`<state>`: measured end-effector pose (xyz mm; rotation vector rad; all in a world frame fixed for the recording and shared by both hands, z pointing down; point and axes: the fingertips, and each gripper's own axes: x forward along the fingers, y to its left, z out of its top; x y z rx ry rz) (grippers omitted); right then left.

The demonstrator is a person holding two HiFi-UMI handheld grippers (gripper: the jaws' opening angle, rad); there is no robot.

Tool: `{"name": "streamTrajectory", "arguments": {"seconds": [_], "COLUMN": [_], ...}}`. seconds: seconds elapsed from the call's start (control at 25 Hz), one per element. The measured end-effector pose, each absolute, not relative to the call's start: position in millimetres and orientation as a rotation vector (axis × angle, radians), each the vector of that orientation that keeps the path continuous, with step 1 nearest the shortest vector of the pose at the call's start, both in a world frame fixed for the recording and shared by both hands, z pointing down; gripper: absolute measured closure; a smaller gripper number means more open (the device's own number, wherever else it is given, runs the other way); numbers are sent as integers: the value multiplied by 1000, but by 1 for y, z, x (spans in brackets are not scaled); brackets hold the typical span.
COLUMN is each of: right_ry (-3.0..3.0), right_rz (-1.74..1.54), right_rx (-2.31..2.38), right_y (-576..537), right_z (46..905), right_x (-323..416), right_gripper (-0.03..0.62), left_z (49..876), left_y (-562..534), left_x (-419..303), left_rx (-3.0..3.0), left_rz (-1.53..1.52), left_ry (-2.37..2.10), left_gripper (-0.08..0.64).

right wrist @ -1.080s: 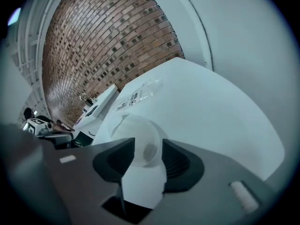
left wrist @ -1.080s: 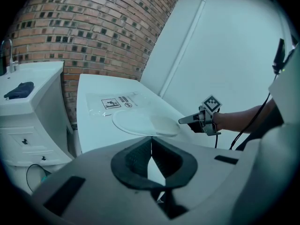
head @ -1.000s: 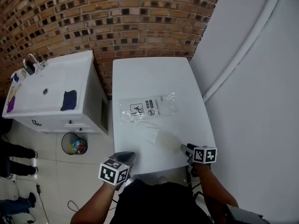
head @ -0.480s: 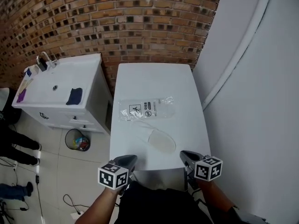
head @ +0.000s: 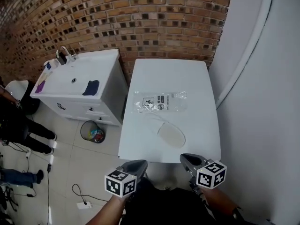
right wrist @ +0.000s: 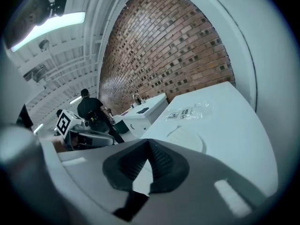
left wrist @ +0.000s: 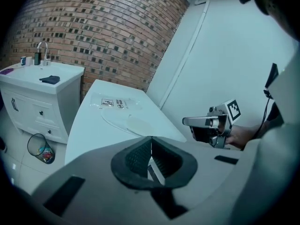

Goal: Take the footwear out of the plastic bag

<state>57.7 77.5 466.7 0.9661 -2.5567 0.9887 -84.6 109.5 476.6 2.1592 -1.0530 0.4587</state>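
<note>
A clear plastic bag (head: 159, 101) with printed labels lies flat in the middle of the white table (head: 140, 144). A flat white slipper (head: 171, 135) lies outside the bag, nearer the table's front edge. Both grippers hang in the air in front of that edge, apart from both things. My left gripper (head: 139, 163) is shut and empty. My right gripper (head: 185, 158) has just closed its jaws with nothing between them. The left gripper view shows its own shut jaws, the slipper (left wrist: 136, 124), the bag (left wrist: 115, 103) and the right gripper (left wrist: 199, 122). The right gripper view shows the slipper (right wrist: 185, 137) and bag (right wrist: 190, 111).
A white sink cabinet (head: 70, 86) with a faucet and a dark cloth (head: 90, 87) stands left of the table. A waste bin (head: 92, 131) sits on the tiled floor between them. A brick wall runs behind, a white wall on the right. People (head: 18, 125) stand at far left.
Both grippers have drawn back from the table's front edge and risen. The right one has left the slipper's side. Slipper and bag lie as before.
</note>
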Motion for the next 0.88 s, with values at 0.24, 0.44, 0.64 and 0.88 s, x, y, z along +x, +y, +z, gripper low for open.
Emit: {"name": "streamTrajectory", "arguments": {"seconds": [0.24, 0.44, 0.64, 0.88], "right_ry": [-2577, -2557, -2536, -2519], "right_rz": [1035, 992, 966, 942], "right_rx": [1006, 1055, 1109, 1217], "right_y": [94, 100, 115, 123], "right_z": [455, 449, 441, 425], "right_x": [59, 54, 36, 24], "right_gripper": [592, 592, 592, 592], "left_z": [468, 464, 466, 462], "left_y": [125, 124, 140, 137], "left_x": [-95, -92, -89, -88], "left_rx": [2167, 2209, 2251, 2321], "left_rz": [457, 473, 508, 515], "left_ry": [-1045, -981, -843, -718], "left_gripper": [552, 552, 552, 552]}}
